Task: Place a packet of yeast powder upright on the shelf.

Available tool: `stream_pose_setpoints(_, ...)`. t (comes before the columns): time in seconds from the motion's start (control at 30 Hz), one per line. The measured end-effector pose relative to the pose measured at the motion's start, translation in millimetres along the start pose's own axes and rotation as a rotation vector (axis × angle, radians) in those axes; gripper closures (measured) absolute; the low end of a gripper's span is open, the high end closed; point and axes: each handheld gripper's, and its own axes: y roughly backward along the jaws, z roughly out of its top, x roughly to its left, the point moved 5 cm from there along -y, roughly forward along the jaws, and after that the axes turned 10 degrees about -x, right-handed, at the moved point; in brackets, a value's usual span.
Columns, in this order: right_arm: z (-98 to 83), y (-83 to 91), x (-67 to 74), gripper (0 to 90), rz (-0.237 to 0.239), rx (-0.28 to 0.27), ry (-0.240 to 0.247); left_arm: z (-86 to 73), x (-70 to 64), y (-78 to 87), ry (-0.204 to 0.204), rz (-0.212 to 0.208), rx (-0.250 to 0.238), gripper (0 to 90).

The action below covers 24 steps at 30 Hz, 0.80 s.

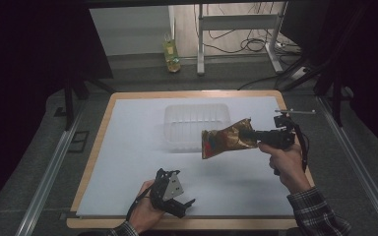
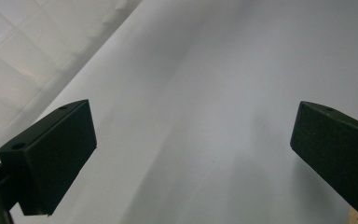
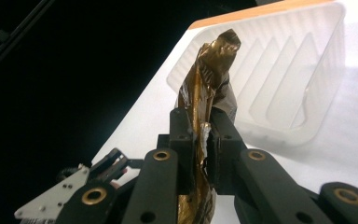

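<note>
Item: gold foil pouch [image 1: 225,139], pinched at one edge by right gripper [image 1: 250,133] fingers beside clear tray [image 1: 195,119]. Left gripper [image 1: 189,203] released. Risk: thin grip slips, pouch drops short.

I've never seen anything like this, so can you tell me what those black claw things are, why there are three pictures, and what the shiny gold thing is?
A person sits at a table covered with a white sheet and holds a tool in each hand. Each tool is a gripper with two black jaws, like big tweezers.

The high view comes from a camera above the table. The other two come from small cameras riding on the grippers, looking along their jaws.

The right gripper is pinched shut on a crinkly gold foil packet and holds it up in the air beside a clear plastic tray. The right gripper view shows the packet squeezed between the jaws.

The left gripper rests near the table's front edge with its jaws wide apart, holding nothing.
</note>
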Motion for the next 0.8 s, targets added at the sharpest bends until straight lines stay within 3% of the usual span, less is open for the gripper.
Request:
stream_pose_setpoints(0.43,21.0,-4.4,-12.0,82.7,-0.062,-0.039,-0.001,-0.1,-0.2,-0.2,-0.001,0.001,0.004,0.2)
stream_pose_setpoints(0.8,41.7,-22.8,-16.8,82.8,-0.118,-0.042,0.021,-0.1,0.1,0.2,0.002,0.003,0.004,0.3)
